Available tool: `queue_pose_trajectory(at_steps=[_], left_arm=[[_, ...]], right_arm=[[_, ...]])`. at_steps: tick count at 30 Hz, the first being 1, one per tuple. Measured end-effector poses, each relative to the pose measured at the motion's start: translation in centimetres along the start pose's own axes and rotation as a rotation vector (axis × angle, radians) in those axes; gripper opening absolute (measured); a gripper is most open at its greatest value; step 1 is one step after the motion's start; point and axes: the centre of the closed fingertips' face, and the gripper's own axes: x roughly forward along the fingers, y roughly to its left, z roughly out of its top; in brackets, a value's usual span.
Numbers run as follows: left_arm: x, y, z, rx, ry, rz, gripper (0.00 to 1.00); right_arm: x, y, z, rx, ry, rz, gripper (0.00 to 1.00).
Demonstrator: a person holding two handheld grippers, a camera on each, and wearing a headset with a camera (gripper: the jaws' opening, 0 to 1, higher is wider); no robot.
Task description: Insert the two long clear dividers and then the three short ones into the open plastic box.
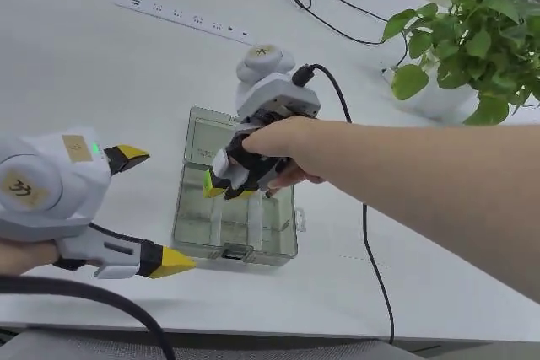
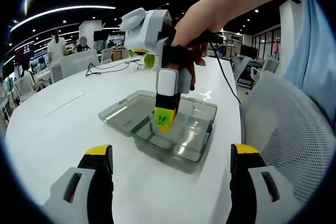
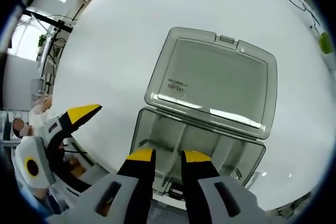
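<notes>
**Desk:** What are the tongs doing?

**Photographer:** The right tongs point(image 3: 169, 156) point down into the plastic box point(image 1: 278, 246), jaws drawn close with a thin gap between the yellow tips; whether a clear divider sits in that gap I cannot tell, the plastic being see-through; the left tongs point(image 1: 153, 208) hang just beside the box's left side, jaws spread wide and holding nothing.

**Desk:** Why that split?

**Photographer:** My reading: the right hand point(image 1: 283, 145) comes in from above so a divider can slide straight down into its slots; the left waits near enough to steady the box, yet out of the way.

**Desk:** And the box itself?

**Photographer:** It sits on the white table point(image 1: 101, 65) near the front edge; its lid point(image 3: 210, 72) lies folded flat away from the person, which leaves the tray free from above; pale strips point(image 1: 253, 223) running front to back inside look like long dividers seated in place, though I would not swear to the count.

**Desk:** Anything around it?

**Photographer:** A black cable point(image 1: 364, 233) trails from the right tongs past the box's right side; a power strip point(image 1: 181, 16) and a potted plant point(image 1: 472, 31) lie well apart at the back; the cable is the one thing likely to snag.
</notes>
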Motion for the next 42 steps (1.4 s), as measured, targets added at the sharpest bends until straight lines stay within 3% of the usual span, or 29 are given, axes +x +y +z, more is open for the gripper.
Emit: queue_pose_trajectory(at_steps=[5,10,16,20,21,24,32,37,38,41,42], left_arm=[[0.0,-0.1,0.2,0.001,0.001,0.001,0.95],[-0.1,-0.1,0.5,0.006,0.004,0.002,0.95],[-0.2,-0.1,1.0,0.001,0.002,0.003,0.95],[-0.2,-0.1,1.2,-0.001,0.002,0.008,0.96],[-0.2,-0.1,1.3,-0.003,0.001,0.009,0.96],[-0.3,-0.1,1.5,-0.008,-0.004,0.016,0.96],[-0.8,0.1,2.1,-0.02,-0.011,0.033,0.96],[-1.0,0.2,2.4,-0.026,-0.012,0.046,0.96],[-1.0,0.2,2.4,-0.025,-0.011,0.048,0.96],[-1.0,0.2,2.5,-0.028,-0.008,0.052,0.96],[-1.0,0.2,2.5,-0.028,-0.008,0.053,0.96]], right_arm=[[-0.6,0.8,0.2,-0.008,-0.046,0.038,0.33],[-1.1,1.6,0.2,-0.028,-0.085,0.07,0.5],[-1.9,3.2,0.7,-0.037,-0.153,0.148,0.69],[-2.2,3.6,0.9,-0.051,-0.185,0.152,0.84],[-2.3,3.8,1.2,-0.071,-0.208,0.162,0.85],[-2.5,4.0,1.1,-0.063,-0.215,0.17,0.89],[-3.4,4.8,2.0,-0.075,-0.262,0.205,0.89],[-4.9,5.0,3.1,-0.105,-0.347,0.254,0.92],[-5.3,5.1,3.7,-0.118,-0.39,0.268,0.94],[-6.7,4.8,4.5,-0.169,-0.468,0.283,0.99],[-7.2,4.3,4.1,-0.167,-0.471,0.262,1.0]])
